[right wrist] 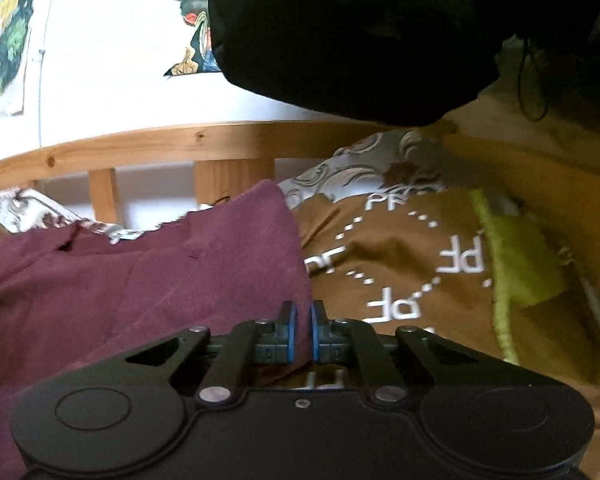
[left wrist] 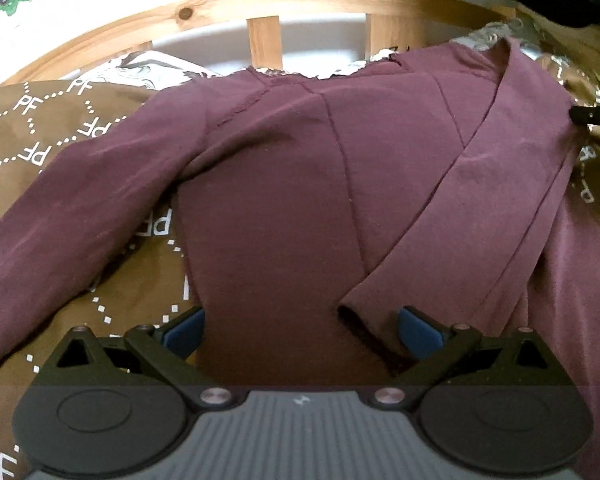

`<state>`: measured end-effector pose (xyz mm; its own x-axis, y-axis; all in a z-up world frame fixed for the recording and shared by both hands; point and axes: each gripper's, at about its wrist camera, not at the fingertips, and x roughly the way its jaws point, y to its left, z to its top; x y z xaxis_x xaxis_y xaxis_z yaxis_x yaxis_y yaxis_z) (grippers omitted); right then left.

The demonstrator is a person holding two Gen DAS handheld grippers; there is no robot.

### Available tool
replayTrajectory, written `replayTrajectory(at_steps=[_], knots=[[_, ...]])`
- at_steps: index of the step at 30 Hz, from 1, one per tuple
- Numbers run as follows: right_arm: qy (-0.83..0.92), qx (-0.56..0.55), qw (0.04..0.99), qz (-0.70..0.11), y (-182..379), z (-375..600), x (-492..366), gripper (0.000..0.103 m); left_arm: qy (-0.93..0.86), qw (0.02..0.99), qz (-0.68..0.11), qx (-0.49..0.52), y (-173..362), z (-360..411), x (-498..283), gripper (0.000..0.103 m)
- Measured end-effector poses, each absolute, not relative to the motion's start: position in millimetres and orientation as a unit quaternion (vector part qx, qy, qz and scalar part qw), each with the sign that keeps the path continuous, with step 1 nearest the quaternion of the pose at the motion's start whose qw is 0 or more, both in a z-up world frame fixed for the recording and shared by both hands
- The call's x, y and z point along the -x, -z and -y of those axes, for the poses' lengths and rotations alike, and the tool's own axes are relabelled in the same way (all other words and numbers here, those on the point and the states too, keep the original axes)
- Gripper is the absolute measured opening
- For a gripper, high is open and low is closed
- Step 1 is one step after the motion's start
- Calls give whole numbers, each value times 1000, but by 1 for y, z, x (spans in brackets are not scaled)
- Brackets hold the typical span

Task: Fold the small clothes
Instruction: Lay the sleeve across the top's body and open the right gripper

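Right gripper pinches maroon shirt on brown bedspread.

Left tool black linkages, blue pads, silver rivets

Maroon long-sleeved top, flat, one sleeve folded across.
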<state>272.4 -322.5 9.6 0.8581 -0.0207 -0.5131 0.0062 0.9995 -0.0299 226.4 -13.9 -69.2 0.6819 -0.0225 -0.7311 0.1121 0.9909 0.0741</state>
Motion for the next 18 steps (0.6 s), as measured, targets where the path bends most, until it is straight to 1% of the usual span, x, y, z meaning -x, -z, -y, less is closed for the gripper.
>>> replayTrajectory(at_steps=[4,5,6,8,9,10,11,12,15,18], knots=[[18,17,954,-300,6,326,-281,8,37,915,-398,-63,72,16,-226,102],[19,19,954,-299,7,325,-280,11,39,915,-397,-64,71,15,-226,102],[22,25,956,-293,5,323,-278,17,40,915,-396,-65,71,14,-224,102],[26,48,963,-265,-3,317,-272,23,43,915,-395,-64,71,13,-223,102],[27,63,966,-248,-7,313,-271,30,43,916,-395,-64,71,13,-223,102],[26,80,968,-237,-11,309,-272,33,44,916,-394,-64,72,13,-222,102],[25,97,968,-231,-14,305,-275,42,44,916,-393,-65,72,13,-222,102],[20,113,966,-231,-16,302,-282,48,44,916,-393,-65,72,14,-222,102],[1,139,963,-231,-18,294,-307,51,46,916,-392,-64,72,13,-222,102],[3,177,957,-230,-11,286,-335,51,49,916,-393,-61,71,11,-220,102]])
